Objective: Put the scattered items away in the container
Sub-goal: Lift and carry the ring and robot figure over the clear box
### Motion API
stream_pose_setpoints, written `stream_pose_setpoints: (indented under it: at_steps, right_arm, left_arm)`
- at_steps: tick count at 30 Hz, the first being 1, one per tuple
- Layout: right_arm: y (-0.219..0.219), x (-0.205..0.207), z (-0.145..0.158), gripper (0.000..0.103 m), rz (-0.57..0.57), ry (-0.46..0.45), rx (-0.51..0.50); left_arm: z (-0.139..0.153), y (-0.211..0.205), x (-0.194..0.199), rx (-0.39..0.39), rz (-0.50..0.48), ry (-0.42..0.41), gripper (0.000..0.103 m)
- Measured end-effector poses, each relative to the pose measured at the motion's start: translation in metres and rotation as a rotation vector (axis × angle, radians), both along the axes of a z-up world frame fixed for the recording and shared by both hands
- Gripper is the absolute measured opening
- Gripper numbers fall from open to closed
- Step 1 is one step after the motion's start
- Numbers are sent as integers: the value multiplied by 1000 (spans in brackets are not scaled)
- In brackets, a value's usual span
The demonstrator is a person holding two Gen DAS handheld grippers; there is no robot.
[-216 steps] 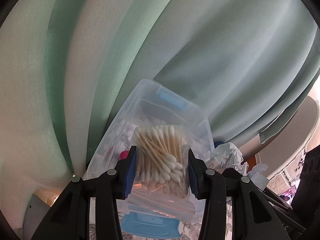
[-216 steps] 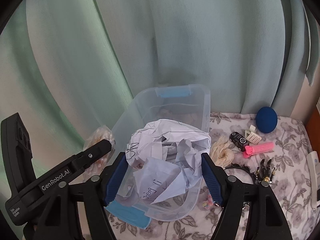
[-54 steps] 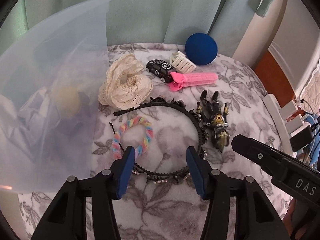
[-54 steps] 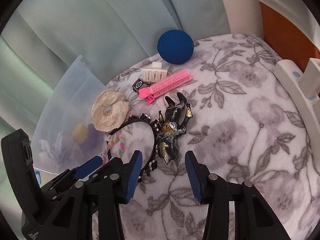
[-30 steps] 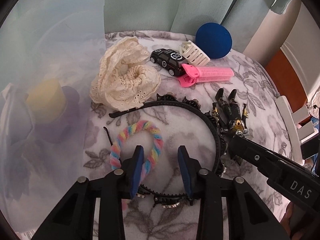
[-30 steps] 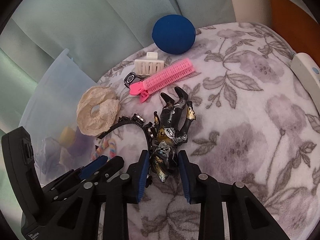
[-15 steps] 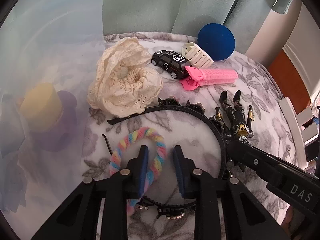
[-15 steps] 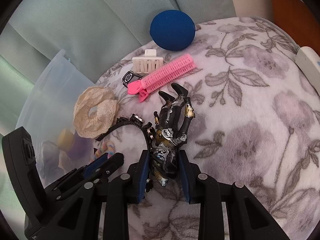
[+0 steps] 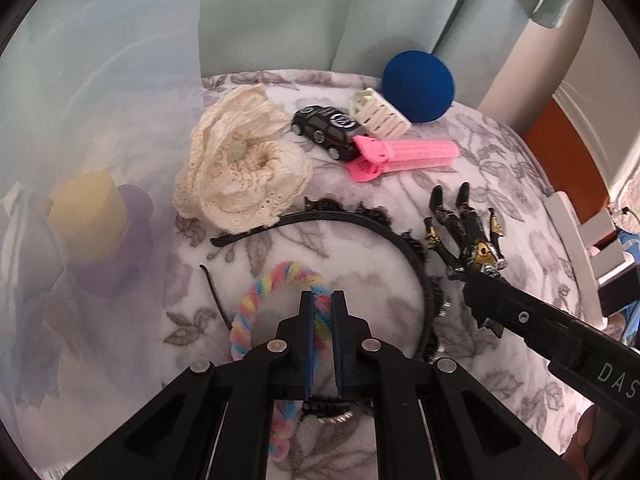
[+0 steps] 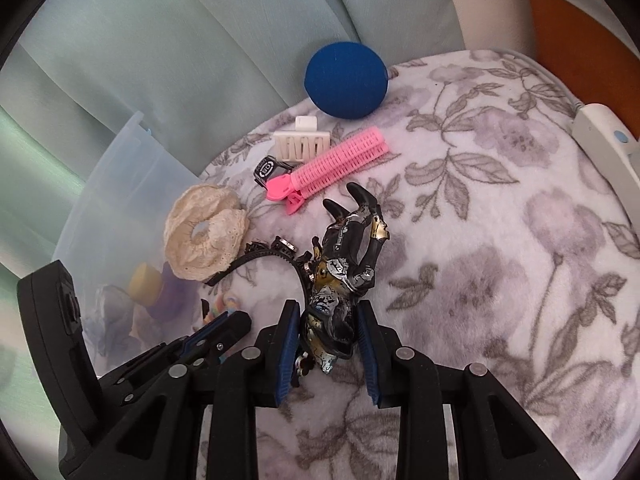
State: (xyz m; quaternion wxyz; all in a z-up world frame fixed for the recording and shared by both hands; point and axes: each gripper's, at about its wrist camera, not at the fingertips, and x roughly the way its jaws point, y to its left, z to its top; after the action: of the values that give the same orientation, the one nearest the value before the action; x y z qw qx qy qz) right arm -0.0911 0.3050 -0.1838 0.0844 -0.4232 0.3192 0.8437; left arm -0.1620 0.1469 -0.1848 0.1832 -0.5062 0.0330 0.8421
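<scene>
Left wrist view: left claw (image 9: 322, 312) pinched shut on the pastel rainbow scrunchie (image 9: 276, 304), lying on the floral blanket (image 9: 500, 168) inside the curve of the black headband (image 9: 352, 220). Cream lace scrunchie (image 9: 240, 172) beyond, touching the headband's end; black toy car (image 9: 326, 130), white claw clip (image 9: 378, 114), pink hair-roller clip (image 9: 404, 156) and blue ball (image 9: 418, 86) clustered at the far edge. Translucent container (image 9: 92, 128) alongside at left (yellow and purple shapes dimly visible through its wall).

Right wrist view: right claw (image 10: 328, 340) narrow, closed on the head end of the black-and-gold action figure (image 10: 344, 260), legs pointing away. Headband just left of the figure, touching it. Container (image 10: 128, 184) at far left; white power strip (image 10: 604, 136) at right edge.
</scene>
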Motion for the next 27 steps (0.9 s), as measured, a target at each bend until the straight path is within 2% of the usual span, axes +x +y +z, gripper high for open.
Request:
stream_pose_setpoints:
  at_steps: [10, 27]
  right_arm:
    - [-3, 24, 31, 31, -22, 63, 37]
    - [-34, 82, 129, 31, -55, 250, 128]
  left_arm:
    - [42, 5, 21, 37, -41, 68, 7]
    - [141, -10, 71, 121, -83, 253, 7]
